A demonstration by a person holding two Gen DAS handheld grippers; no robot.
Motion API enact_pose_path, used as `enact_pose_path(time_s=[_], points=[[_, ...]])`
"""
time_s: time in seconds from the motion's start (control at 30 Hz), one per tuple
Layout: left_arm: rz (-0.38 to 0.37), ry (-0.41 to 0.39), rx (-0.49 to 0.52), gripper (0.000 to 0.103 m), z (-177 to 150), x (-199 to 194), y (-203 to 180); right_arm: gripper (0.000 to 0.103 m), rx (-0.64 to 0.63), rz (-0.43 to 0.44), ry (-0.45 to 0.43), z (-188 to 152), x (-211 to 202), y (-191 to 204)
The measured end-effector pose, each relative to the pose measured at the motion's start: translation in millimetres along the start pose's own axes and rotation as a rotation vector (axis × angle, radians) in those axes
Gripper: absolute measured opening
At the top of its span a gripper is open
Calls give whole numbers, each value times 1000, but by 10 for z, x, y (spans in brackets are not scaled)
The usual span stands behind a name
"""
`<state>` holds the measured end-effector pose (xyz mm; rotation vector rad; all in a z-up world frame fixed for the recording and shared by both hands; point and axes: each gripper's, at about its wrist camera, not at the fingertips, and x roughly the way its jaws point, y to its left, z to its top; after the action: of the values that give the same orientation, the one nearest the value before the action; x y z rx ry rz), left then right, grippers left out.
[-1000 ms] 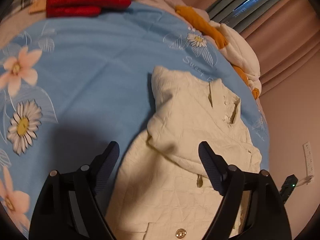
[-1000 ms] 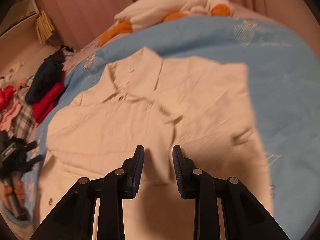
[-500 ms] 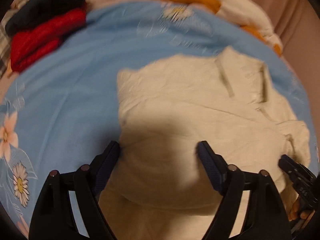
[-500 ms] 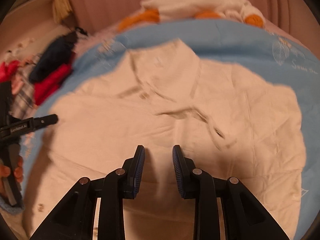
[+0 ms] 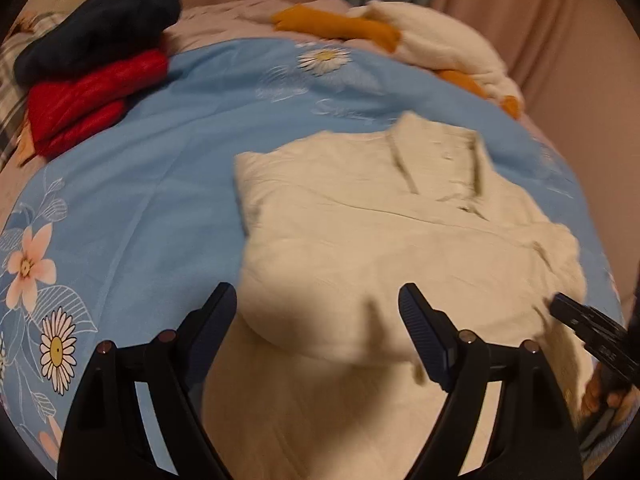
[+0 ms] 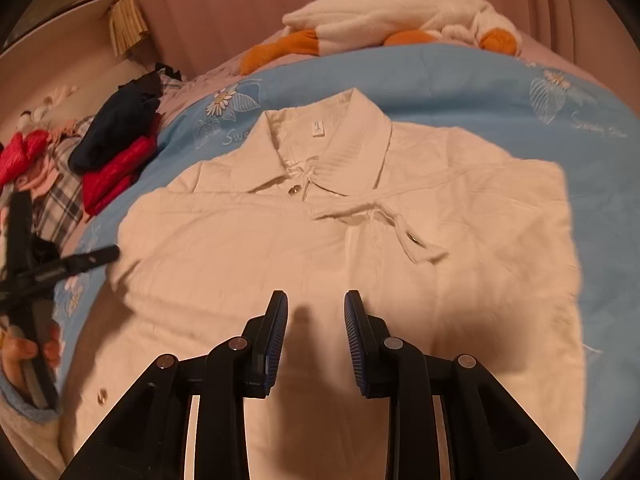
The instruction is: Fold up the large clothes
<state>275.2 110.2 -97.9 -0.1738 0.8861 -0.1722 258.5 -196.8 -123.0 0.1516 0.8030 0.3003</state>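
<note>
The left claw [image 5: 316, 312] stands wide with nothing between its fingers; the right claw [image 6: 316, 312] is narrow and seems to hold nothing. Both point down over the cream shirt [image 6: 340, 216], which lies flat in the bed's [image 5: 140, 184] middle, collar toward the far edge.

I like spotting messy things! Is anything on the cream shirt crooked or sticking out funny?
Yes. On the cream shirt, a loose strip of cloth with a metal snap sticks out crooked below the collar, instead of lying flat. The rest of the shirt lies fairly smooth on the blue flowered sheet.
</note>
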Motion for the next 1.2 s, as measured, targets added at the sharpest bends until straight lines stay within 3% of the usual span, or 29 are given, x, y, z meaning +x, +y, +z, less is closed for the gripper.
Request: enact_pose_path(time_s=[0.17, 0.3, 0.4, 0.5, 0.63, 0.73, 0.8, 0.87, 1.03, 1.2], points=[[2, 77, 27, 82, -144, 291, -74, 29, 22, 1, 64, -128, 266, -80], [4, 126, 12, 83, -201, 493, -64, 29, 26, -4, 64, -104, 304, -65], [1, 134, 13, 82, -208, 408, -90, 29, 27, -6, 80, -84, 260, -51], [-76, 125, -5, 83, -301, 141, -78, 30, 49, 3, 86, -110, 91, -45], [-143, 129, 38, 84, -563, -189, -128, 45, 23, 6, 94, -294, -161, -38], [-95, 176, 87, 84, -774, -122, -195, 47, 13, -2, 162, -486, -105, -96], [-53, 214, 100, 84, -902, -13, -207, 47, -3, -8, 144, -550, -75, -105], [-12, 187, 130, 84, -941, -43, -296, 48, 4, -17, 143, -538, -74, -91], [-27, 171, 106, 84, -1111, -292, -360, 48, 26, -6, 129, -648, -361, -40], [-25, 179, 79, 84, -1517, -600, -297, 50, 27, -45, 160, -1031, -656, -89]])
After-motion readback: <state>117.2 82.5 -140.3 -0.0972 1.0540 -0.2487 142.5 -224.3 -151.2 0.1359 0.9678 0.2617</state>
